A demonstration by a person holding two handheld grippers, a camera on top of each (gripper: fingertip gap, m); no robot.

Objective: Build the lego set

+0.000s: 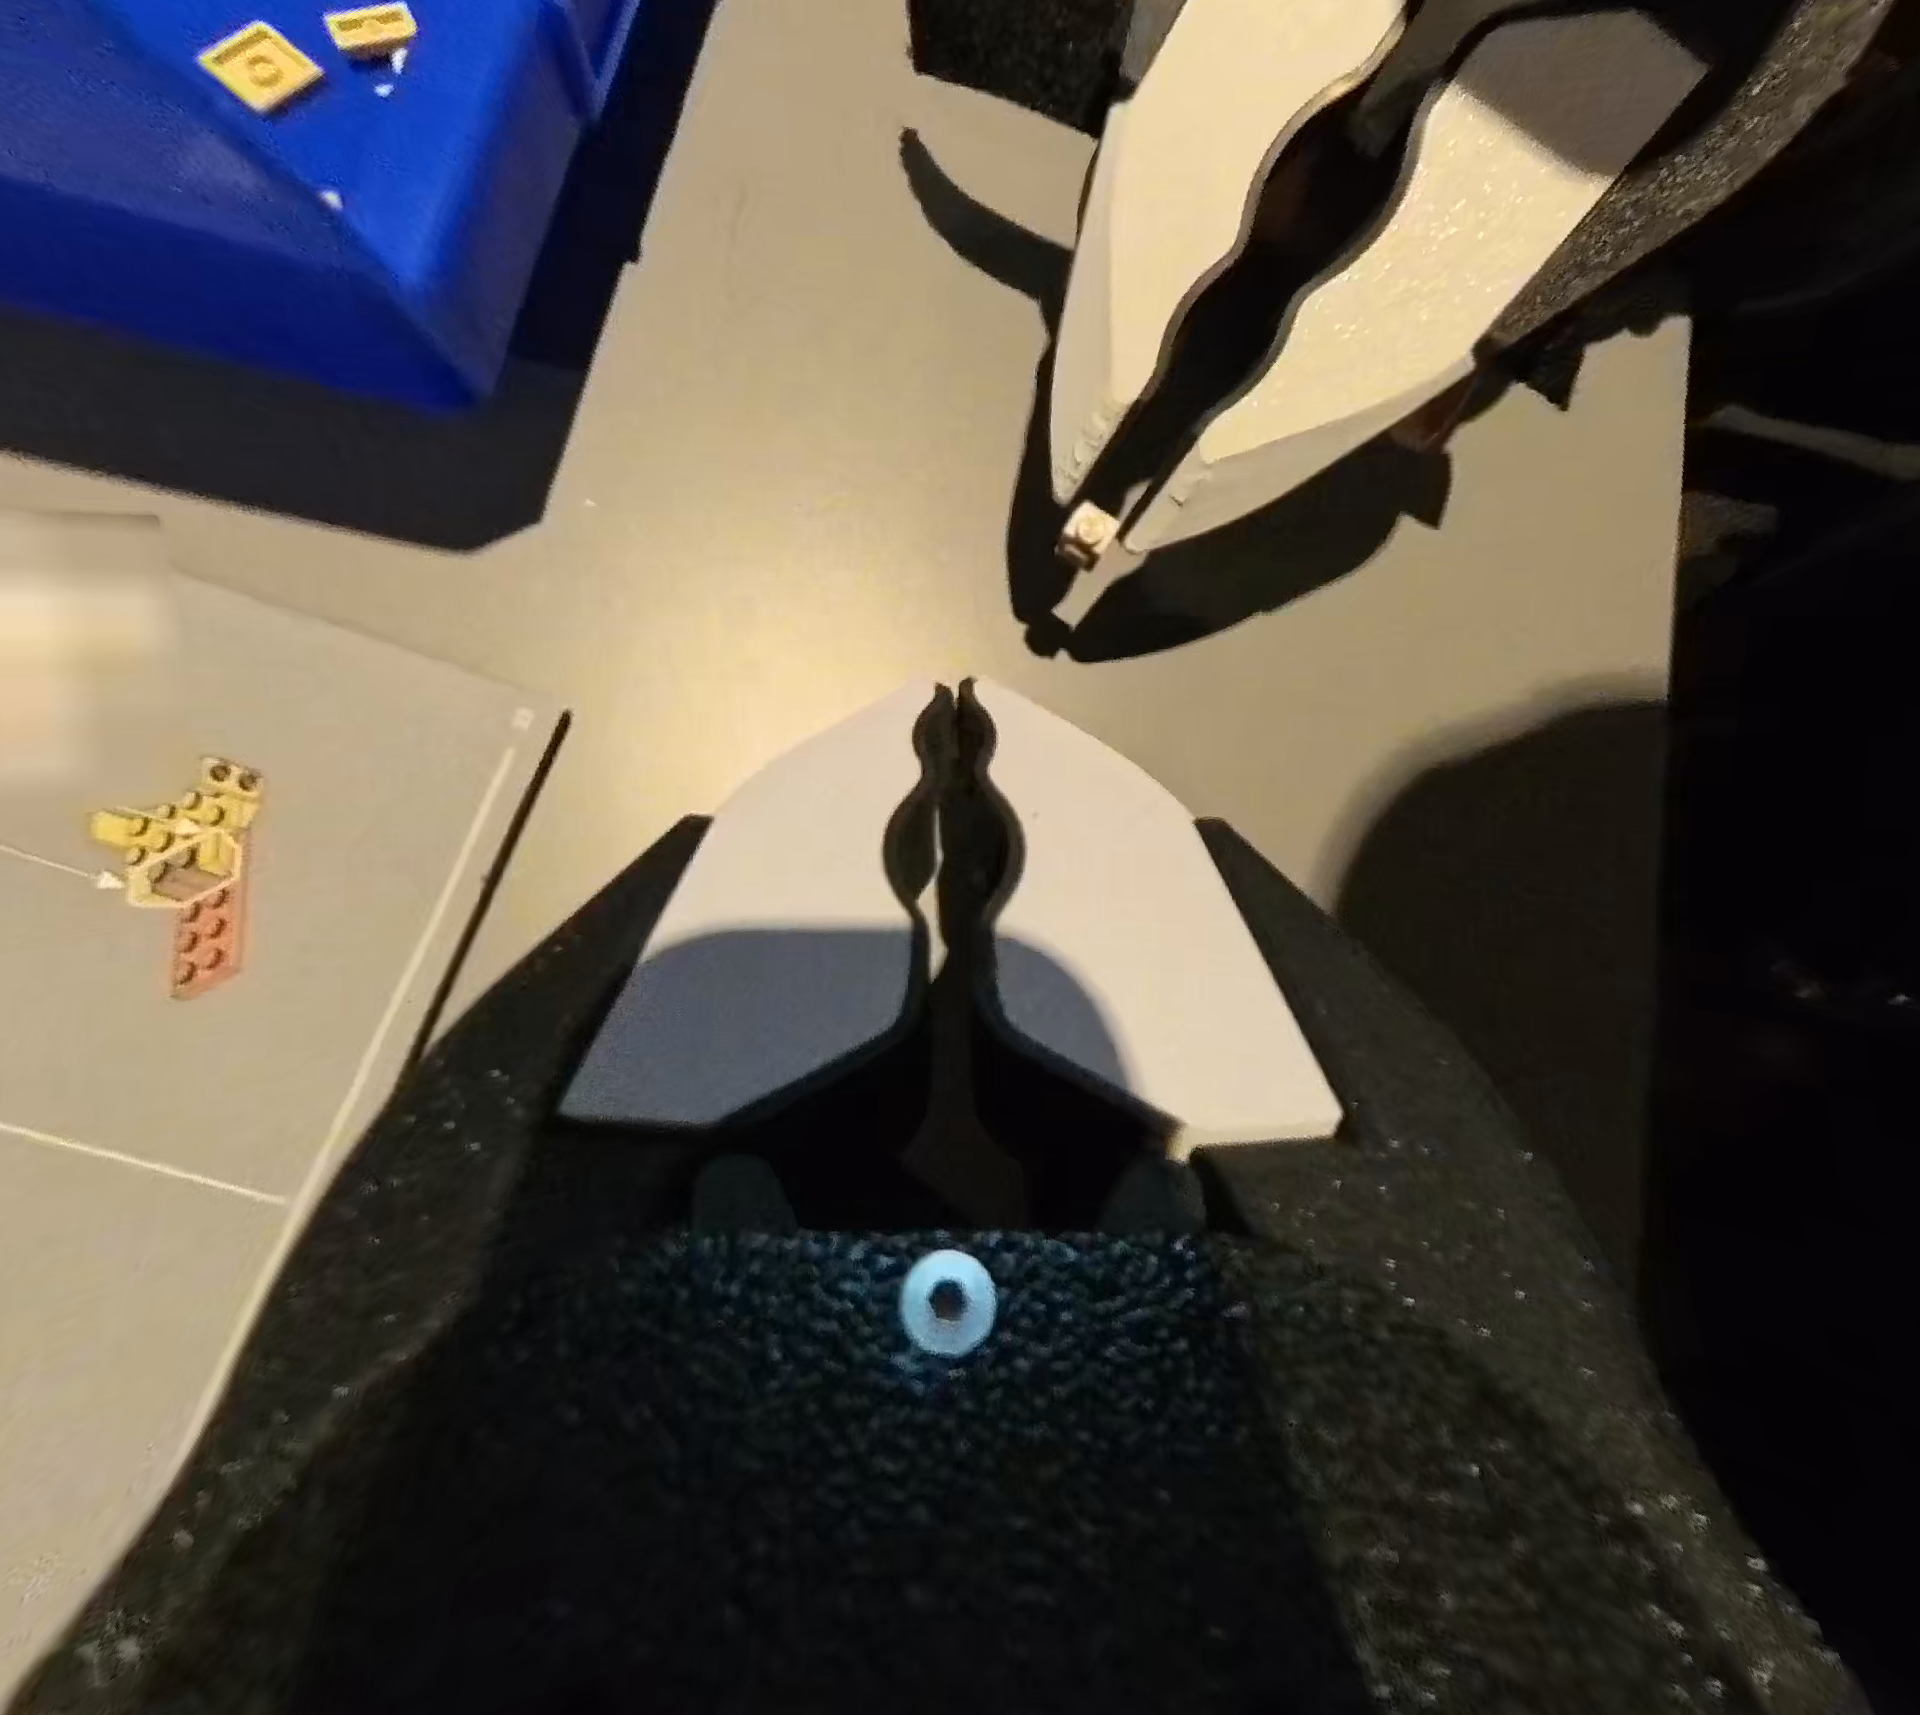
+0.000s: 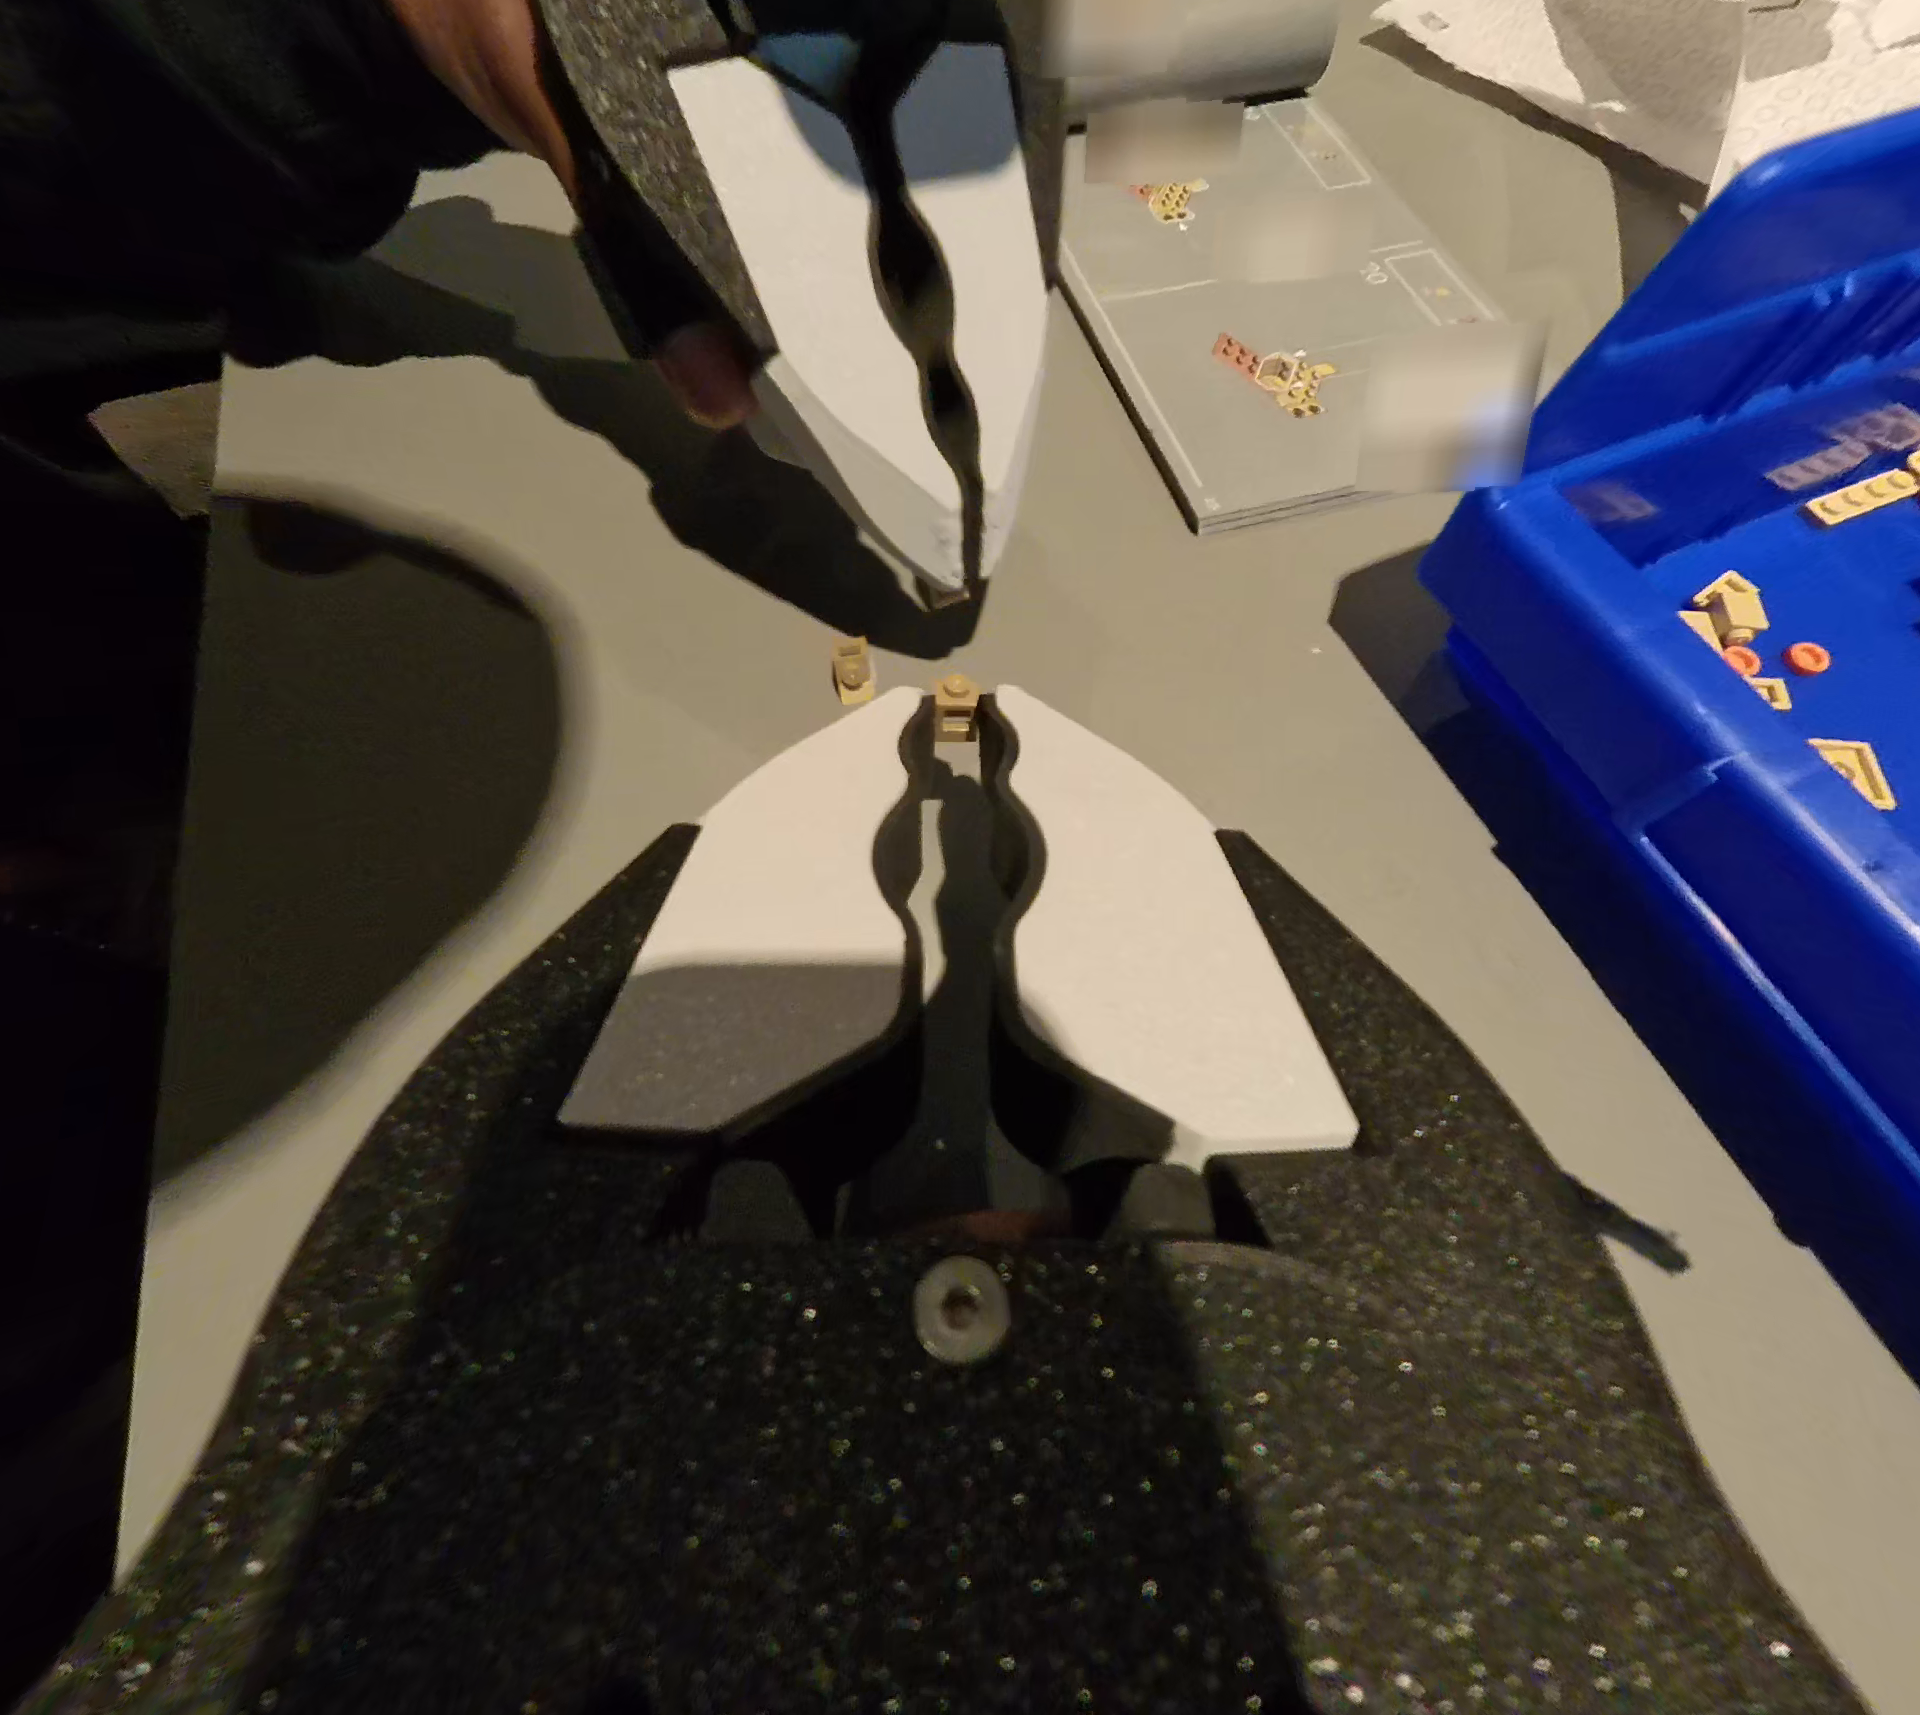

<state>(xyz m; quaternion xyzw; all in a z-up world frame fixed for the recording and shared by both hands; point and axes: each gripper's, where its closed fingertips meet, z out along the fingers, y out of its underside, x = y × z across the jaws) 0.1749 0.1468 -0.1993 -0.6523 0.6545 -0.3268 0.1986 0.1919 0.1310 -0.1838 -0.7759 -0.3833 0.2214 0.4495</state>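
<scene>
Jaws on the left gripper (image 1: 954,691) were clenched tip to tip with nothing visible between them, hovering over bare tabletop (image 1: 790,543). Left of those jaws lay the instruction booklet (image 1: 208,990) showing a printed tan-and-brown assembly, and beyond it the blue bin (image 1: 436,190) with loose tan pieces.

Ahead and to the right of the left jaws, the right gripper (image 2: 956,715) was grasping a small tan brick (image 2: 956,709) at its very tips, stud visible. A second tan brick (image 2: 854,673) lay on the tabletop just left of the right jaws, close under the left gripper's tips.

The step in hand seemed to be bringing these two small bricks together. Doing it well would likely mean parting the left jaws to pick up or steady the loose brick squarely, then aligning studs before pressing, since so shallow a pinch could let the held brick twist.
</scene>
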